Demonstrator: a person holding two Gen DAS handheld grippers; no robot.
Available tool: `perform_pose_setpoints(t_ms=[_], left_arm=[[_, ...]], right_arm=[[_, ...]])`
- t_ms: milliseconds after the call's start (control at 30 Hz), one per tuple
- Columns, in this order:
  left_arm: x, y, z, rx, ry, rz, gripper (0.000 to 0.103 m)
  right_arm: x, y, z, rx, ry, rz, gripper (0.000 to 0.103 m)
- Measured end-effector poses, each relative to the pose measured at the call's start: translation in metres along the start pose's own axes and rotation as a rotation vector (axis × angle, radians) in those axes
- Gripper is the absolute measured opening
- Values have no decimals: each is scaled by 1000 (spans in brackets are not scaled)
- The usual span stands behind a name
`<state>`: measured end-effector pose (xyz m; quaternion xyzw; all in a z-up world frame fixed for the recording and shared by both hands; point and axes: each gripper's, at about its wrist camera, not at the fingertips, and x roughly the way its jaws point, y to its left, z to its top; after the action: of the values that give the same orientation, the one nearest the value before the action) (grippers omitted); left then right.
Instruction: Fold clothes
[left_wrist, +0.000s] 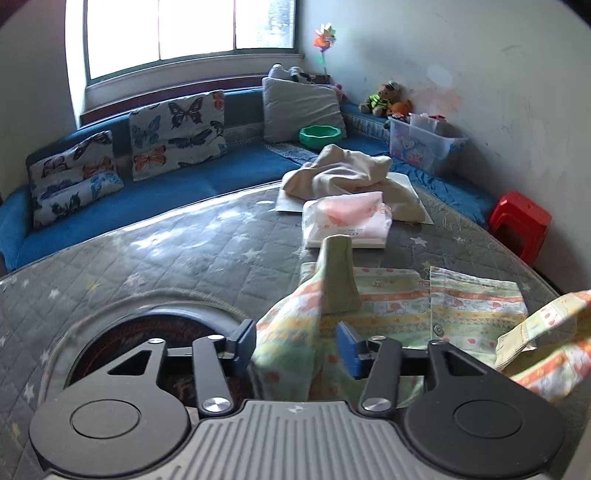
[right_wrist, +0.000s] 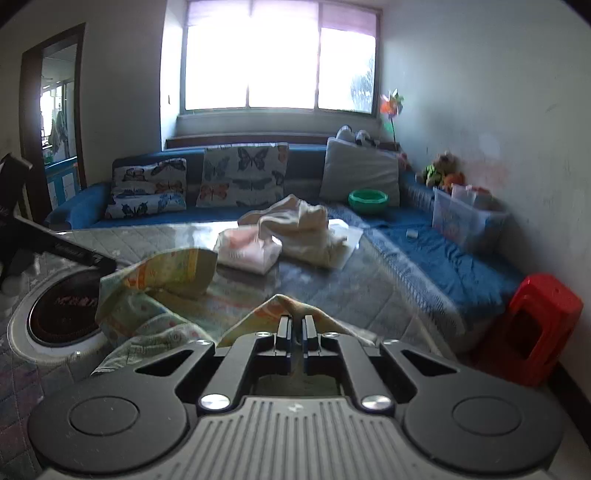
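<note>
The left gripper (left_wrist: 296, 345) sits at the lower centre of the left wrist view with its blue pads (left_wrist: 349, 349) standing apart; a bunched fold of the patterned garment (left_wrist: 476, 306) lies in the gap, but the pads do not press on it. This garment, pale green and yellow with orange bands and small prints, spreads across the lower right of that view on the table (left_wrist: 184, 258), which wears a grey quilted cover with stars; one plain green sleeve stands up just above the gripper. In the right wrist view the right gripper (right_wrist: 296, 328) is at the lower centre, its jaws drawn together and clamped on a peaked edge of the same garment, which rises in a small tent around the tips. Beyond the garment, toward the middle of both views, lie a pink-and-white soft pack (left_wrist: 345, 218) and a crumpled cream cloth (left_wrist: 343, 173) on a white sheet. A round dark hob (right_wrist: 62, 310) is set into the table at the lower left. A blue sofa (left_wrist: 166, 184) with butterfly cushions (left_wrist: 177, 133) runs along the back under the window, a green bowl (left_wrist: 319, 136) rests on it, and a red stool (right_wrist: 535, 328) stands at the right edge.
</note>
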<state>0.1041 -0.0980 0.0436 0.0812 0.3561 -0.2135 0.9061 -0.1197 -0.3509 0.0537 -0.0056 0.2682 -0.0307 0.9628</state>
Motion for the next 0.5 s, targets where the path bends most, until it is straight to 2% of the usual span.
perform_pose_setpoints(t_ms=[100, 267, 300, 333, 400, 433, 500], left_arm=[[22, -7, 5, 7, 25, 31, 64], [54, -11, 8, 12, 59, 78, 64], [59, -12, 8, 14, 61, 87, 59], [64, -11, 8, 14, 63, 91, 39], [71, -5, 8, -11, 83, 75, 14], [71, -1, 7, -25, 86, 69, 8], [68, 8, 3, -34, 76, 79, 6]], right_arm=[[5, -2, -5, 12, 19, 10, 4], [9, -4, -9, 26, 32, 19, 4], [10, -5, -10, 26, 36, 20, 4], [10, -6, -11, 28, 37, 19, 4], [10, -7, -12, 31, 40, 17, 4], [10, -8, -12, 32, 40, 16, 4], [10, -9, -13, 34, 42, 14, 4]])
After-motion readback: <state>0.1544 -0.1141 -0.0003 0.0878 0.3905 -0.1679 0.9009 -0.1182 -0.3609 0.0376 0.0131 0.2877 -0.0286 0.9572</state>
